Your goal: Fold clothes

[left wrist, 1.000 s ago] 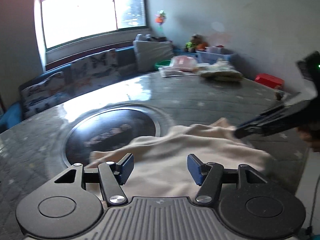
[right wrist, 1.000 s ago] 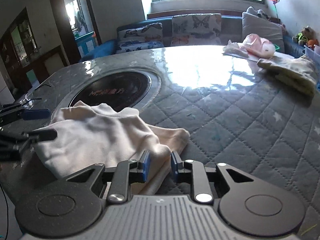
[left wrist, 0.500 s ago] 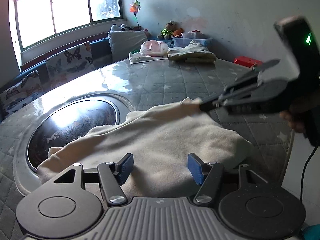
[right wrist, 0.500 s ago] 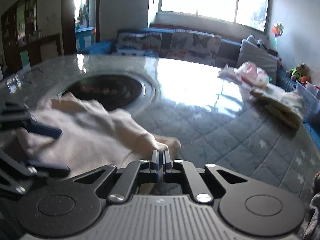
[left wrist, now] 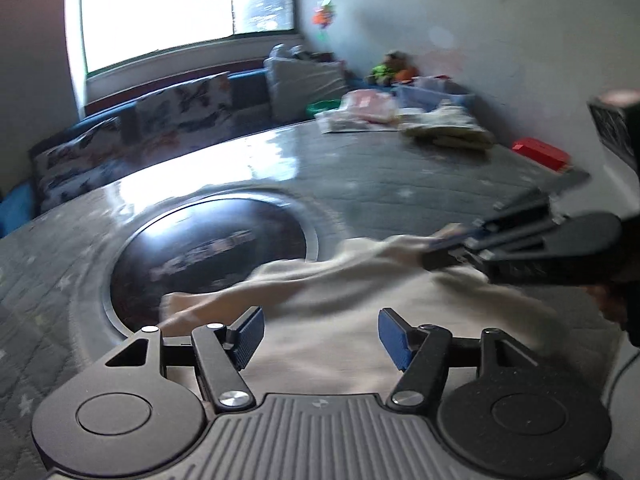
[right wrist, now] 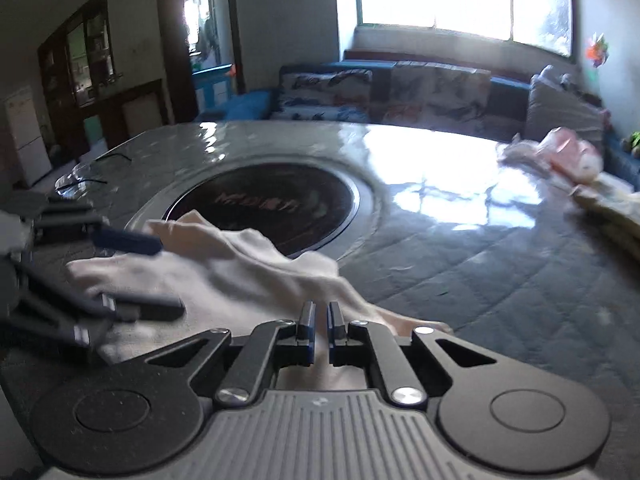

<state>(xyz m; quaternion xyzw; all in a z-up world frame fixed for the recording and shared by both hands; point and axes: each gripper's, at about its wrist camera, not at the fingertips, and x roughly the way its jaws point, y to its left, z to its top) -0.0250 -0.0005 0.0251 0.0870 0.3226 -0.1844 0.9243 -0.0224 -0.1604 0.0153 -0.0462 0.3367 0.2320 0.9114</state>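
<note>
Quilted table [right wrist: 500, 280] | right tool [right wrist: 319, 322] pinching cream garment [right wrist: 248, 264] | left tool [left wrist: 320, 334] wide, empty

Most of the quilted table [right wrist: 500, 280] beyond the cream garment [right wrist: 248, 264] lies bare, so there is open passage across its middle and right side. The dark round inset [right wrist: 272, 204] sits flush, partly covered by the cloth. At the far edge a pink bundle [right wrist: 568, 156] and a folded pale stack [left wrist: 444, 128] block the way. Glasses [right wrist: 76, 176] lie near the left rim. The two grippers [left wrist: 318, 336] [right wrist: 319, 326] crowd the near edge.
</note>
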